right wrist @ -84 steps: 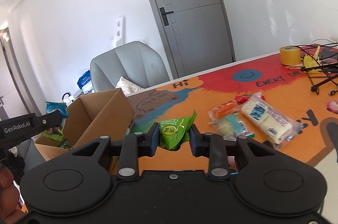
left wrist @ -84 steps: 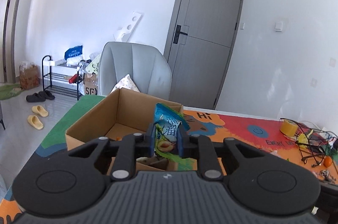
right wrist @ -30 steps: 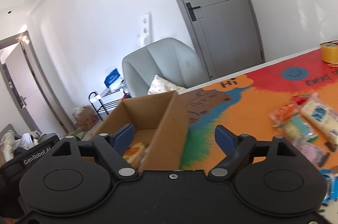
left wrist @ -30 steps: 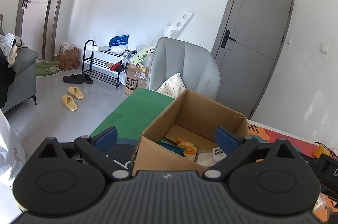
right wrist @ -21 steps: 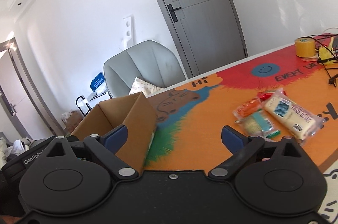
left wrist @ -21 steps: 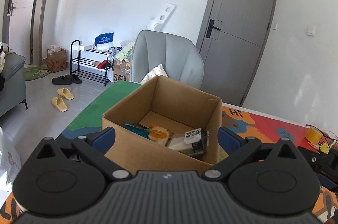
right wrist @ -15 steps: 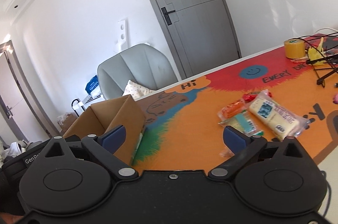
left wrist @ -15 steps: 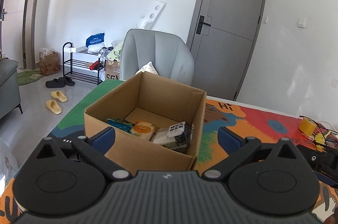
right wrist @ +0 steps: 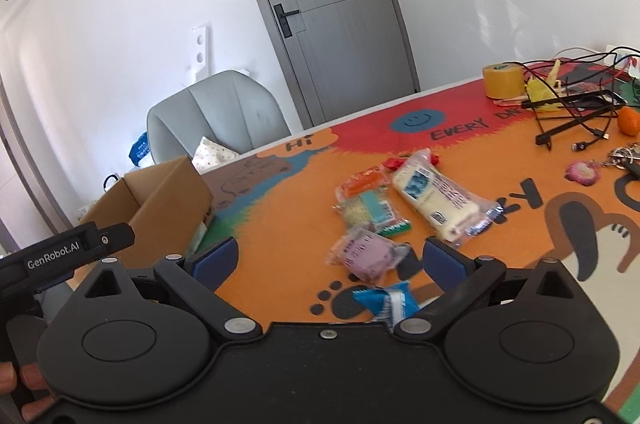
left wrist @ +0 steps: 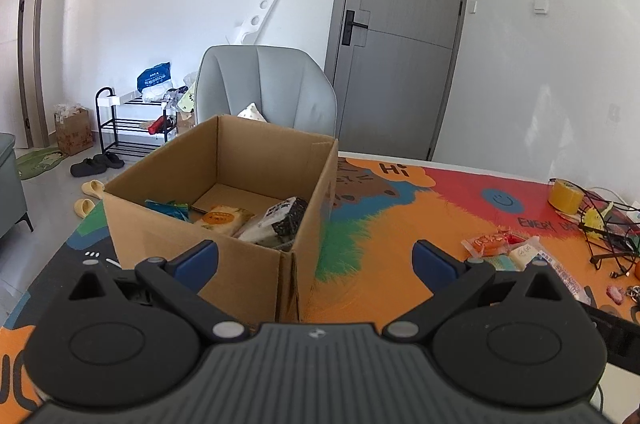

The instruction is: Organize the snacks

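Bright cartoon matting covers the tabletop [right wrist: 280, 220], where a cardboard box [left wrist: 240, 264] holds several snack packets [left wrist: 224, 218]. More packets [right wrist: 432, 196] lie loose to its right, well apart from it. Both the left hand-held gripper [left wrist: 314, 258] and the right hand-held gripper [right wrist: 330, 260] are spread wide, holding nothing.

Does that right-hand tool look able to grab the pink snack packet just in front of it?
Probably yes. The right tool is open, and the pink packet lies on the mat between its fingers, with nothing on top; only a blue packet lies close by.
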{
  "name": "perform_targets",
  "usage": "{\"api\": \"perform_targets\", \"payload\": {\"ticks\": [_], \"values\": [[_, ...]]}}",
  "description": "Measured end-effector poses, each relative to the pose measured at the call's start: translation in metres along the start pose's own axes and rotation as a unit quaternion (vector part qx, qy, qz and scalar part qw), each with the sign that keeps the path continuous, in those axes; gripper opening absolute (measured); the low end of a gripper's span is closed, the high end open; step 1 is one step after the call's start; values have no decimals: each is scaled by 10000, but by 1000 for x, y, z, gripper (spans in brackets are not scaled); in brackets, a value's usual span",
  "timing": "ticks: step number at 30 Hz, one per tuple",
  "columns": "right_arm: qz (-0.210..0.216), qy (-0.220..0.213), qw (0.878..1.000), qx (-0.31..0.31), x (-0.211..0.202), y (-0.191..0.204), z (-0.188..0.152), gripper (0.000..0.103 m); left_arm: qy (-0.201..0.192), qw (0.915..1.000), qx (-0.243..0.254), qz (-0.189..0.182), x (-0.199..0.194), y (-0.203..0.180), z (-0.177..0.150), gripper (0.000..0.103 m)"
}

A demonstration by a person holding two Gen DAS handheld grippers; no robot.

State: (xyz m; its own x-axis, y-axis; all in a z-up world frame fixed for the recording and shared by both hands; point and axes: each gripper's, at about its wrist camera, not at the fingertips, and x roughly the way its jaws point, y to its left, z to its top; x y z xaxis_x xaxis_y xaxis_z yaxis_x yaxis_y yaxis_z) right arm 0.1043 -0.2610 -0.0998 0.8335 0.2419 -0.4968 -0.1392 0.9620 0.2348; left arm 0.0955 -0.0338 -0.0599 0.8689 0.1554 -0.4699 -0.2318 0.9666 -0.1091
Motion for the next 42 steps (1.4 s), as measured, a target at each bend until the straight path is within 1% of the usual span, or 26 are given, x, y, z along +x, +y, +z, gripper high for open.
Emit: {"api": "perform_targets", "payload": {"ticks": [5, 8, 12, 14, 15, 16, 17, 18, 19, 20, 21, 22, 28, 35, 42], "values": [[-143, 103, 9998, 11, 5, -11, -7, 99, 123, 9998, 143, -92, 7, -13, -6, 102], [-175, 217, 9996, -14, 11, -16, -12, 96, 191, 9994, 223, -175, 9, -21, -11, 102], [-202, 360, 9991, -46, 19, -19, -19, 88, 257, 9988, 314, -262, 12, -29, -18, 102], [-212, 433, 9988, -8, 24, -22, -22, 85, 291, 9983, 392, -310, 14, -33, -21, 102], [-204, 493, 9986, 44, 28, -25, -23, 81, 306, 9982, 418, -316, 15, -34, -23, 102], [-187, 581, 9981, 112, 31, -27, -24, 73, 331, 9980, 434, -317, 16, -35, -24, 102], [-159, 664, 9975, 177, 35, -30, -26, 69, 363, 9979, 439, -323, 17, -36, -25, 102], [-140, 685, 9973, 208, 37, -32, -28, 61, 401, 9977, 440, -334, 19, -38, -26, 102], [-156, 616, 9978, 164, 36, -33, -29, 55, 435, 9974, 444, -356, 21, -40, -27, 102], [-183, 634, 9977, 129, 36, -33, -28, 51, 452, 9972, 452, -383, 22, -42, -28, 102], [-156, 620, 9979, 139, 36, -35, -28, 40, 459, 9970, 472, -406, 23, -44, -29, 102], [-94, 644, 9977, 204, 37, -38, -28, 33, 468, 9968, 497, -417, 24, -46, -29, 102], [-122, 509, 9982, 285, 30, -51, -27, 25, 509, 9954, 644, -503, 30, -66, -31, 102], [-266, 314, 9983, 406, 22, -71, -23, 24, 595, 9923, 798, -735, 37, -92, -36, 102], [-429, 174, 9973, 562, 15, -92, -18, 24, 643, 9899, 930, -855, 42, -117, -41, 102]]}}
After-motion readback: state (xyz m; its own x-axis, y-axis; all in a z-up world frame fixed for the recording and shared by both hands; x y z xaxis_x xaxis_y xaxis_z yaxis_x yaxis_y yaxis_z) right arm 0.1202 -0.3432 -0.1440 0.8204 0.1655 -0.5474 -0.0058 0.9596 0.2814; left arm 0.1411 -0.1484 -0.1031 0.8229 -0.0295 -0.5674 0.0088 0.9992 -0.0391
